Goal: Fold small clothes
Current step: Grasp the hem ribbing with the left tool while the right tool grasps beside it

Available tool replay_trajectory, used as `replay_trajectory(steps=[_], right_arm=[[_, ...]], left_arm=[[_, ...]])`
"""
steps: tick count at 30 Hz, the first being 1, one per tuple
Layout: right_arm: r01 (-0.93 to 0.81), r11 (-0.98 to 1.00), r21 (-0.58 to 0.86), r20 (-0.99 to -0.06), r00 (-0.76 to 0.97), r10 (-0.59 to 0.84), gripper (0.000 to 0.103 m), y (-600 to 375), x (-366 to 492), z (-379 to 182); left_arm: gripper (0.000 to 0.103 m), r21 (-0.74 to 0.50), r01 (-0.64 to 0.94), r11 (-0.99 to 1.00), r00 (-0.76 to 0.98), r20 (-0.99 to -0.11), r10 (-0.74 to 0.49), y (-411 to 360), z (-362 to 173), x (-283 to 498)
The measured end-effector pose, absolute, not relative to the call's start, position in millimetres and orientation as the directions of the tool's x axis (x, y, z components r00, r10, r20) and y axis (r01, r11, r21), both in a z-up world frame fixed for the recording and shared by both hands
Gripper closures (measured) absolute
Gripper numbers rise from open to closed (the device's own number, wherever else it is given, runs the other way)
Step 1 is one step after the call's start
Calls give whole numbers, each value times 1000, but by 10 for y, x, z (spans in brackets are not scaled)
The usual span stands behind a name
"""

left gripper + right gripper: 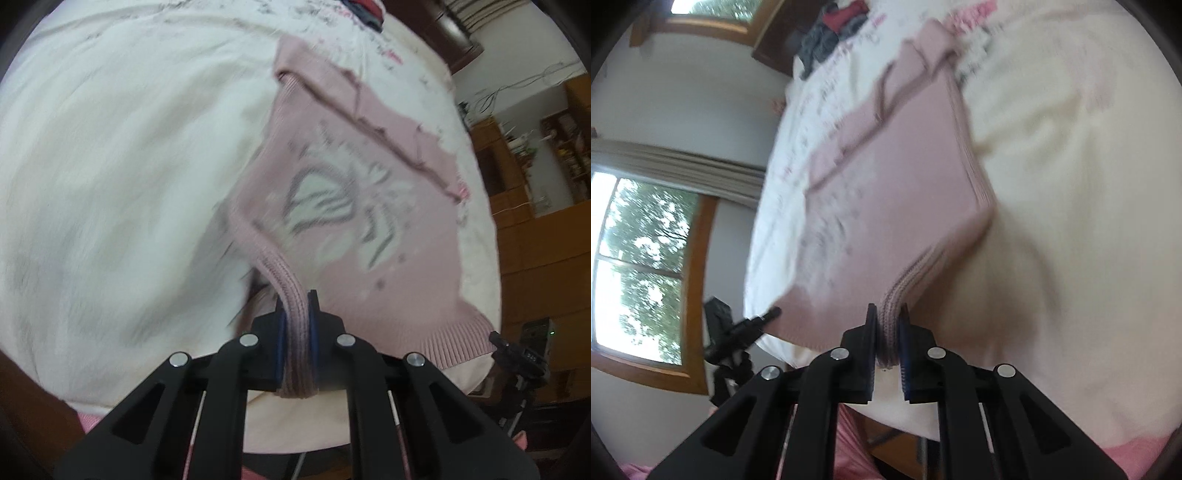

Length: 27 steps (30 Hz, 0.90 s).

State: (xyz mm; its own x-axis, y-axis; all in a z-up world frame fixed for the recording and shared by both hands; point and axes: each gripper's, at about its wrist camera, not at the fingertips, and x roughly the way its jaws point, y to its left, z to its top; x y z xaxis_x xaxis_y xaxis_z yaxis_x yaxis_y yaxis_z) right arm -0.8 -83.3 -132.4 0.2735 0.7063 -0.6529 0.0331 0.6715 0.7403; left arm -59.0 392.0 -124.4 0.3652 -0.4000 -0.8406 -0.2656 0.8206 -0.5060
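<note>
Left gripper [296, 306] jaws clamp the ribbed hem of the pink sweater [362, 206]; right gripper [888, 314] jaws pinch its other ribbed edge — we see the sweater [897, 177] spread on the white bed cover [110, 166], clothes pile [834, 29] far off.

Soft daylight, seemingly from the window [646, 266]; heavy motion blur, fisheye-warped edges.
</note>
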Motion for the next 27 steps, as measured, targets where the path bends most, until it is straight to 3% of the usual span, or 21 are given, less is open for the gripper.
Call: replay_trajectory(steps=[10, 27], right_arm=[[70, 664, 745, -647, 319, 692, 93, -980, 785, -1126], [222, 673, 706, -708, 251, 660, 93, -1006, 1946, -1780]], left_arm=[[94, -514, -278, 812, 422, -824, -377, 4020, -1094, 117], [90, -481, -393, 784, 352, -866, -355, 4281, -1665, 1069]])
